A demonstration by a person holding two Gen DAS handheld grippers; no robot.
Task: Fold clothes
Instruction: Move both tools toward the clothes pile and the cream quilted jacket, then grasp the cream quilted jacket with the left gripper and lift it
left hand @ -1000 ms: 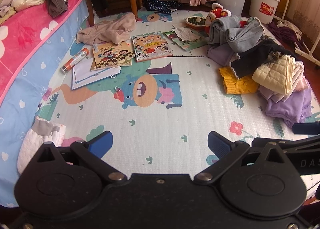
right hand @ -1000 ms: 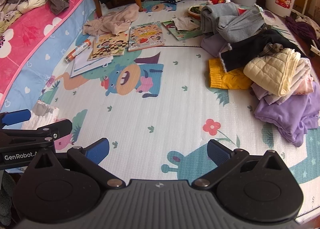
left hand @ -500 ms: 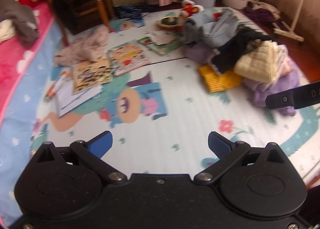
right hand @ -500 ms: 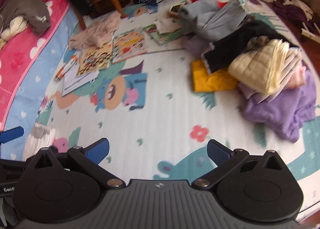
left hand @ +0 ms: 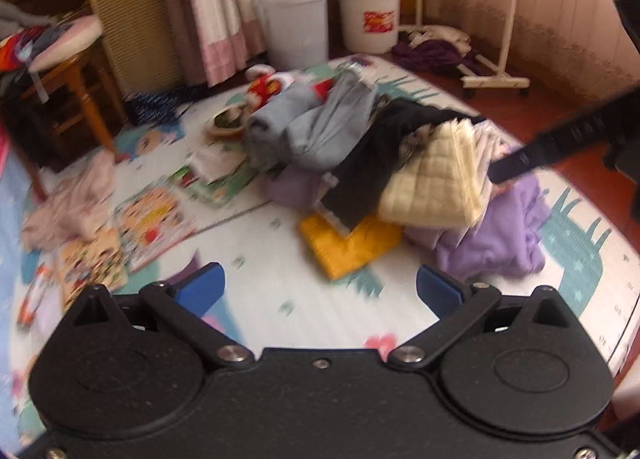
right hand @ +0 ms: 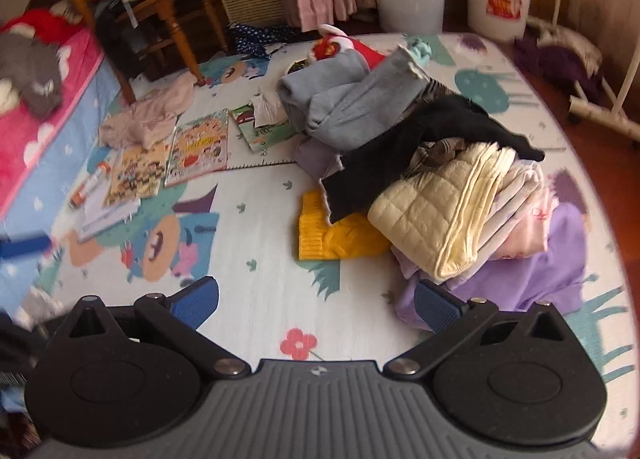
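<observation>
Both grippers hang released over the play mat [right hand: 280, 291], holding nothing.
Left gripper [left hand: 318, 293] and right gripper [right hand: 316, 301] face the clothes pile [right hand: 440, 195], heaped unfolded on the mat's far side.

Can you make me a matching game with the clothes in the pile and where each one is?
Things:
1. yellow sweater
2. cream quilted jacket
3. black garment
4. purple garment

Places:
A. at the right end of the pile, under the pink and white clothes
B. draped across the middle, over the sweater's edge
C. flat on the mat, at the pile's front
D. folded on top, right of the black one

Pairs: 1-C, 2-D, 3-B, 4-A
</observation>
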